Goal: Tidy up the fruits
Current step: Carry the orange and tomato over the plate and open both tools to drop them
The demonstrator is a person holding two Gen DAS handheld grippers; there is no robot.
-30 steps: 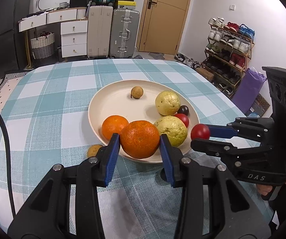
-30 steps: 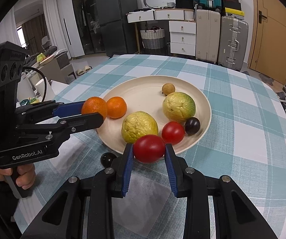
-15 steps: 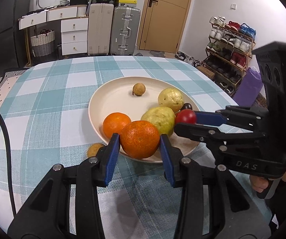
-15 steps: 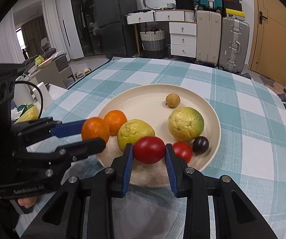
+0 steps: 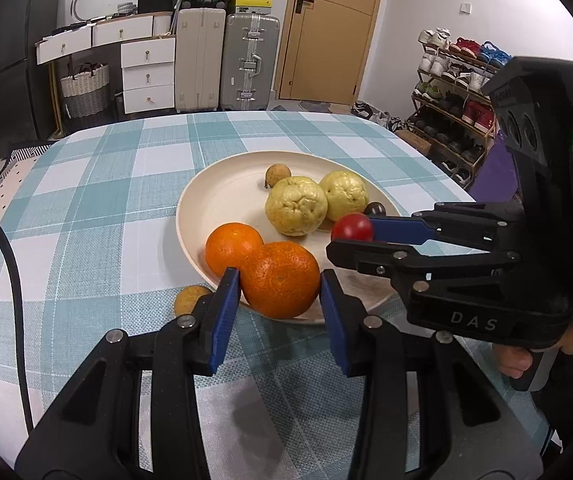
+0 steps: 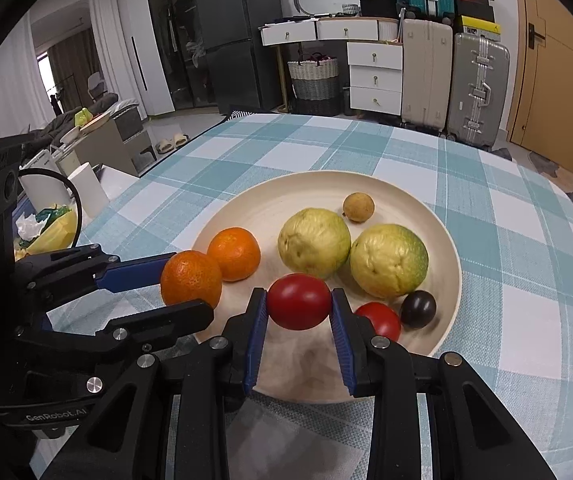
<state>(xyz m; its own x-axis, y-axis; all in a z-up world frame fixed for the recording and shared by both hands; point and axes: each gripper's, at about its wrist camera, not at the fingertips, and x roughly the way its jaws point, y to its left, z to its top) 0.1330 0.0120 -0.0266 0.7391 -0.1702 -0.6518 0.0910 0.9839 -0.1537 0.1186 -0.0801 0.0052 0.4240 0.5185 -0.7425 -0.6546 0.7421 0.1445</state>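
A cream plate (image 5: 222,200) (image 6: 442,240) on a teal checked tablecloth holds a second orange (image 5: 232,246) (image 6: 234,254), two yellow-green guavas (image 5: 296,206) (image 6: 314,242), a small brown fruit (image 6: 358,208), a red tomato (image 6: 380,320) and a dark plum (image 6: 418,308). My left gripper (image 5: 280,286) is shut on an orange (image 5: 280,278) (image 6: 190,284) at the plate's near left edge. My right gripper (image 6: 298,308) is shut on a red tomato (image 6: 298,306) (image 5: 352,228) over the plate's near part.
A small brown fruit (image 5: 190,298) lies on the cloth just outside the plate by my left gripper. The table edge (image 6: 126,184) drops off at the left to cups and clutter. Suitcases, drawers and a shoe rack stand beyond the table.
My right gripper has carried the red tomato from beside the plate's rim to over the plate. My left gripper keeps hold of the orange and has barely shifted.
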